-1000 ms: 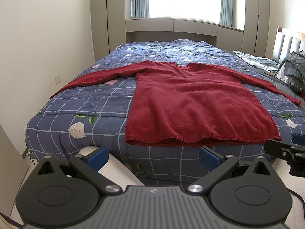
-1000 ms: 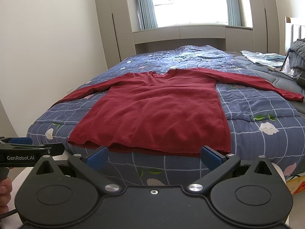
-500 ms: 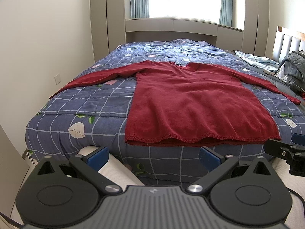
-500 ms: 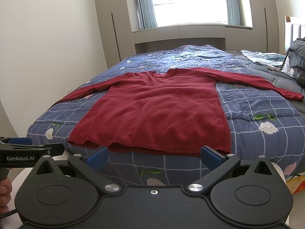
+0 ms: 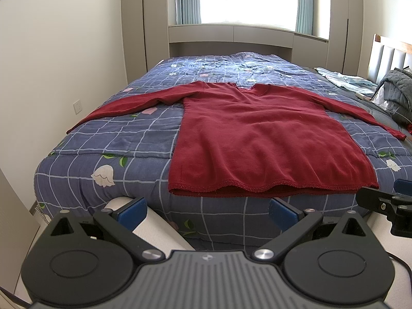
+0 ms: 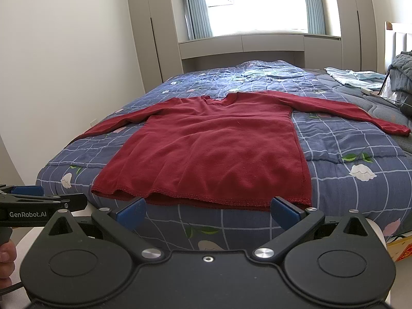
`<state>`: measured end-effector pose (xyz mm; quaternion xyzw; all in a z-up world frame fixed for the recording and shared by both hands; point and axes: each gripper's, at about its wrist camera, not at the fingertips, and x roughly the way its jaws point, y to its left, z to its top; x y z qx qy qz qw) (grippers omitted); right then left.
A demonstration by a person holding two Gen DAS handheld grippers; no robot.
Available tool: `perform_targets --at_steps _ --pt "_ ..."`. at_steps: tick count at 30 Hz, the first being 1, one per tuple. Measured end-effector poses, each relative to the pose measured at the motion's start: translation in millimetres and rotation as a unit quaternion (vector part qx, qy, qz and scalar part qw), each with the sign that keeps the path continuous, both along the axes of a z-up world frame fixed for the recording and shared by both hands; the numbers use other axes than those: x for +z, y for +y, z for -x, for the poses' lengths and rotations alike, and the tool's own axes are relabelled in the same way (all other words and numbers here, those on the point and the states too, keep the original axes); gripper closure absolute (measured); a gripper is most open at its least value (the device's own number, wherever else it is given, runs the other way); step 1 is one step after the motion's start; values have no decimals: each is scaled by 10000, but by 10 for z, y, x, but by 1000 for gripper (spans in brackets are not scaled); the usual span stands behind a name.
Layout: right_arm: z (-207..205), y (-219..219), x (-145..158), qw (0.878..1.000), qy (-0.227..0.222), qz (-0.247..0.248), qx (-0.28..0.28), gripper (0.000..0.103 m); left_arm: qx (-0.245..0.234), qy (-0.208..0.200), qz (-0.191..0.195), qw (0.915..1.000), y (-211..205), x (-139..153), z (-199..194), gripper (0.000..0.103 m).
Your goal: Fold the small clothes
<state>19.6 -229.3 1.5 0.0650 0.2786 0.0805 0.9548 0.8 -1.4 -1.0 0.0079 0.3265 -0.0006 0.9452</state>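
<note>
A dark red long-sleeved sweater (image 5: 260,139) lies flat on the blue checked quilt (image 5: 123,141), sleeves spread out to both sides, hem toward me at the foot of the bed. It also shows in the right wrist view (image 6: 213,152). My left gripper (image 5: 207,209) is open and empty, just short of the bed's foot, below the hem. My right gripper (image 6: 207,209) is open and empty, at the same distance from the hem. Each gripper shows at the edge of the other's view.
A grey blanket (image 5: 396,90) and light blue cloth (image 5: 345,79) lie at the bed's right side near the headboard (image 5: 391,54). A wall (image 5: 59,64) runs along the bed's left. Wardrobes and a window stand behind the bed.
</note>
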Motion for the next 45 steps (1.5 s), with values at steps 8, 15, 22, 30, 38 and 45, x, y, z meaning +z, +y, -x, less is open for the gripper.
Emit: perform_targets --at_steps 8,15,22,30,38,45 --pt "1 12 4 10000 1 5 4 0 -56 78 -13 10000 -21 -27 -23 0" --pt "-61 -18 -65 9997 232 9 -8 0 -250 187 -16 9995 -20 -44 -101 0" --pt "-204 -24 -118 9984 538 -136 -139 0 -237 451 -115 9986 -9 -87 -439 0" --pt "-630 -394 -167 9970 350 -452 -519 0 -289 611 -182 9975 -140 14 -1218 0" --pt "-1478 -1428 -215 9814 -207 -803 -1733 0 -698 263 -43 9972 -690 287 -2371 0" --pt "-2124 -2570 -375 9437 -366 -1089 -3102 0 -985 158 -27 9950 -1388 227 -3498 0"
